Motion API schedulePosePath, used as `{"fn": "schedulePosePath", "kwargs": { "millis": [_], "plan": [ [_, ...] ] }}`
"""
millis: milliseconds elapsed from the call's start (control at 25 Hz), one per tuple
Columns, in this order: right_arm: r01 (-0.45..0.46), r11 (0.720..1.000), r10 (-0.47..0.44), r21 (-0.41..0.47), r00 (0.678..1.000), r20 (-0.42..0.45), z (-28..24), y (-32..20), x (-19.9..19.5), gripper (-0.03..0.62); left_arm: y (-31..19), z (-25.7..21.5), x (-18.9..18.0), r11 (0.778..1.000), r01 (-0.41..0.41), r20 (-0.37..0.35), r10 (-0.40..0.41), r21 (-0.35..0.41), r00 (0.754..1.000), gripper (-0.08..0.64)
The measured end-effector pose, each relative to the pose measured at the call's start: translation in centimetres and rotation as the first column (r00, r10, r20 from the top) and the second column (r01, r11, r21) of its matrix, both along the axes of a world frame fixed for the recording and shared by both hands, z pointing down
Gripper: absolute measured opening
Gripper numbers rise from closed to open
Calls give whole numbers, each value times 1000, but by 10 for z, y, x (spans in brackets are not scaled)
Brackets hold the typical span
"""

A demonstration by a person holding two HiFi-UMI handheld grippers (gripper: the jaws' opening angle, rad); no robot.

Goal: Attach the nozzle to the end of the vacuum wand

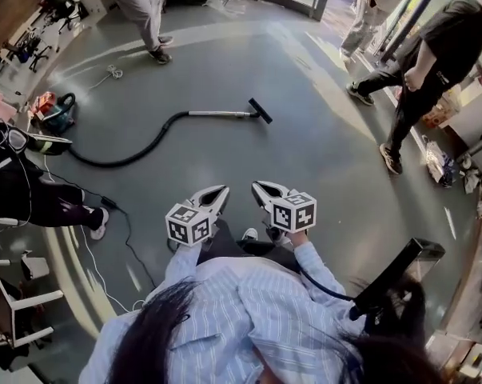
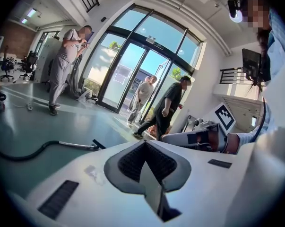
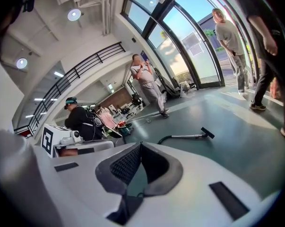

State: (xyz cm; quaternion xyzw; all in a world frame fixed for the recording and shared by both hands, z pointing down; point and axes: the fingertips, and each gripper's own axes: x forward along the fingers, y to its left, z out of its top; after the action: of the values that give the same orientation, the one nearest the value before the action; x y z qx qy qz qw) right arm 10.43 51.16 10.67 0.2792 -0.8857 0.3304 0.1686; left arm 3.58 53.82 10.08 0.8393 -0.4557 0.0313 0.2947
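A silver vacuum wand lies on the grey floor a few steps ahead, with a black nozzle at its right end; whether the two are joined I cannot tell. A black hose curves from the wand to the vacuum body at the left. My left gripper and right gripper are held side by side in front of me, both shut and empty, well short of the wand. The nozzle also shows in the left gripper view, and the nozzle in the right gripper view.
A person stands at the back and another in black walks at the right. A seated person is at the left, with a cable trailing across the floor. Glass doors lie beyond the wand.
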Motion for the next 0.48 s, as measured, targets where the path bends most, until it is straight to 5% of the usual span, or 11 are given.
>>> {"fn": "schedulePosePath", "kwargs": {
  "millis": [480],
  "plan": [
    [31, 999, -31, 27, 1000, 3, -7, 9, -7, 5, 17, -2, 2, 1000, -14, 33, 14, -3, 999, 5]
  ]
}}
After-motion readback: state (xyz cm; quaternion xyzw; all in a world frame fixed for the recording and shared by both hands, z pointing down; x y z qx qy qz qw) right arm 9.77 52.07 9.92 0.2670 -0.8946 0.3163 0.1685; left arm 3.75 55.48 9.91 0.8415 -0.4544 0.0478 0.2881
